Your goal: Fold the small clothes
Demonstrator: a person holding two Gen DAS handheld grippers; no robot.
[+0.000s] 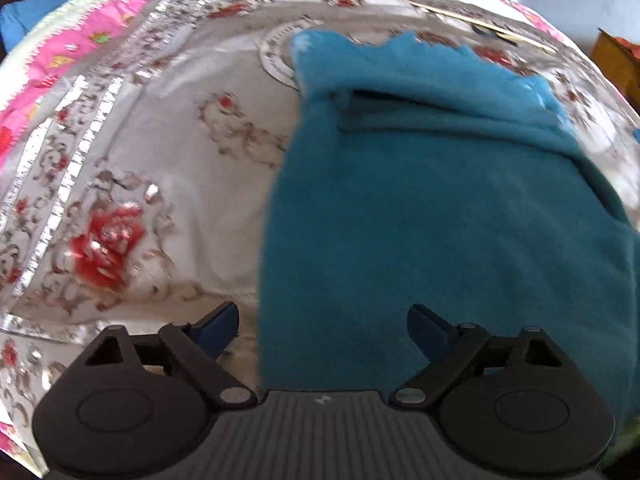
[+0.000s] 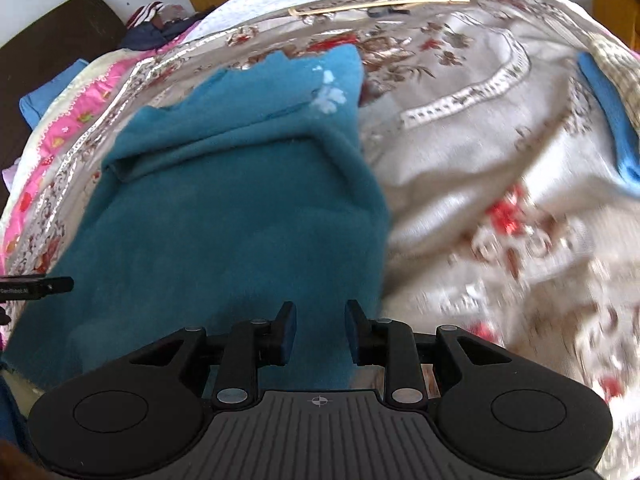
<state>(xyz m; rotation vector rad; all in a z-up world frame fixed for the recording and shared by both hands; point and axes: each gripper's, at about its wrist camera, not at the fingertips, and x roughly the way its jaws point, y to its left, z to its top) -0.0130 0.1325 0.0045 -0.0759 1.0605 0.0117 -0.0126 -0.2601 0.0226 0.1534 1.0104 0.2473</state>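
Teal garment (image 1: 440,208): folded, flat on floral bedspread (image 1: 160,168), frame centre.
Left gripper (image 1: 323,330): fingers wide apart, empty.
Right gripper (image 2: 321,330): fingers parted, gripping nothing.

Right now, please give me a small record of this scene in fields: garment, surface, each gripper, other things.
garment: teal garment, partly folded, lying on the bedspread
surface: floral bedspread, pink border on one side
left gripper: open wide, nothing between its fingers
right gripper: open narrowly above the garment, holding nothing
other things: thin wooden stick at the far edge
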